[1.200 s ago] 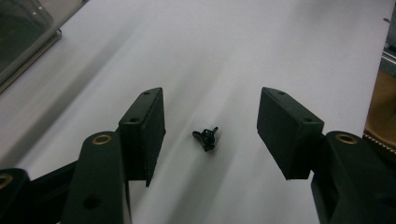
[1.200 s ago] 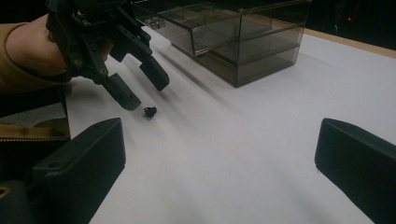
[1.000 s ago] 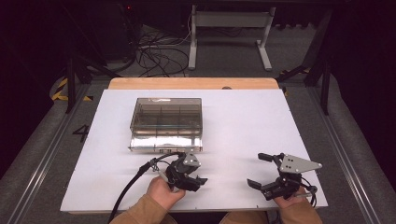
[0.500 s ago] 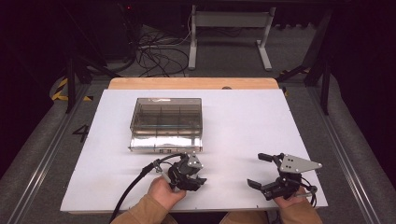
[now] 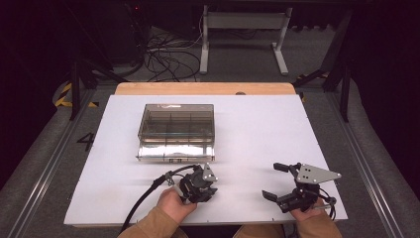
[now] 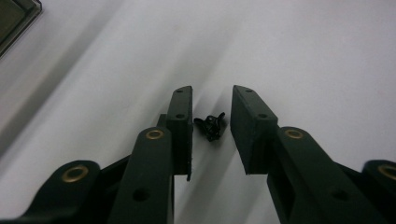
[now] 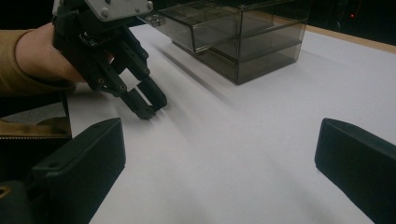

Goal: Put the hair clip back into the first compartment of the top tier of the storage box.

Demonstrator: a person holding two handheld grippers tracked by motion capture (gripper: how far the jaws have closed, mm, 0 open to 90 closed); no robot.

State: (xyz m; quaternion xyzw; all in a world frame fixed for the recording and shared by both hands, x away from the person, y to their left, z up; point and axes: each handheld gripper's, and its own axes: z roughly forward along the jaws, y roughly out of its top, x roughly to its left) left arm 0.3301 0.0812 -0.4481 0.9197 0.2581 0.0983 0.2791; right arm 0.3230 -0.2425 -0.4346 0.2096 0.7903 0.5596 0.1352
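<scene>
Furthest left on your white table (image 5: 257, 124) sits the smoky clear organiser box (image 5: 177, 130), well back from your hands; its lid is swung down flat at the near side, and the dividers inside mark out small compartments. In the right gripper view the same box (image 7: 243, 37) stands at the far end of the table, with its compartments seen from the side.

Next, just in front of that box, your left gripper (image 5: 202, 184) points down at the table, your hand wrapped around its body and the cable trailing off toward you. In the left gripper view, its jaws have just been closing and now stand a narrow gap apart, with a small black clump of tiny parts (image 6: 211, 125), perhaps screws, lying on the table between them. The left pad (image 6: 181, 123) is close beside the clump, the right one a little off it, and neither presses on it yet. The right gripper view shows that gripper tip-down on the table.

Over at the right, your right gripper (image 5: 275, 182) lies low near the table's near edge, well apart from the left one, jaws spread wide with nothing between them.
</scene>
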